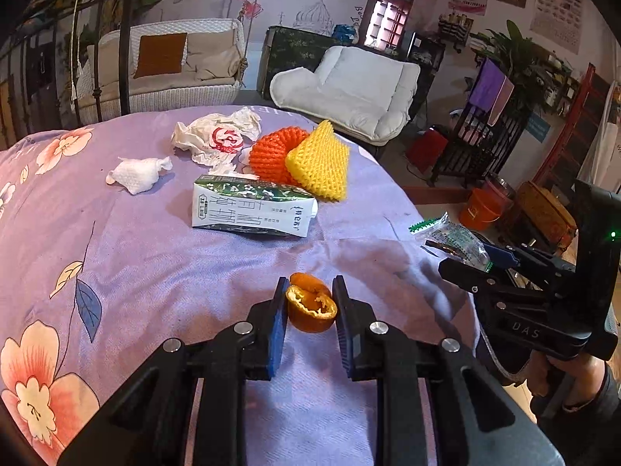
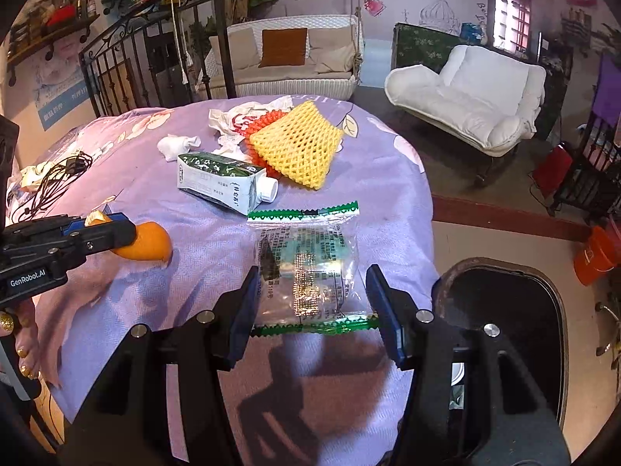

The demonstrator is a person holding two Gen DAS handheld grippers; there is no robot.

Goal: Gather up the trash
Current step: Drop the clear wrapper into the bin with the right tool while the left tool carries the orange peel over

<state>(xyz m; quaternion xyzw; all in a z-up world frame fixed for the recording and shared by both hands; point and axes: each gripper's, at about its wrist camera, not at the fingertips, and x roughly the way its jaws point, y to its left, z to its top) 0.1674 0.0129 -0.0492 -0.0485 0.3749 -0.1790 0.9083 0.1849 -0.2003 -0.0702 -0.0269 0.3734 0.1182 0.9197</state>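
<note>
We see our left tongs (image 1: 308, 303) pinching an orange peel (image 1: 310, 310), our right tongs (image 2: 310, 303) pinching a clear wrapper (image 2: 306, 268); a milk carton (image 1: 252, 211) lies capped mid-surface (image 1: 155, 256).

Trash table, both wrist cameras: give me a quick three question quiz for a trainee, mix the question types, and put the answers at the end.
1. True or false: the left gripper grips an orange peel.
2. The right gripper has between its fingers: A) milk carton B) clear plastic wrapper C) crumpled tissue
3. Fill in: the yellow foam net lies partly over an ______ foam net.

Key: 1 true; 2 B; 3 orange
</note>
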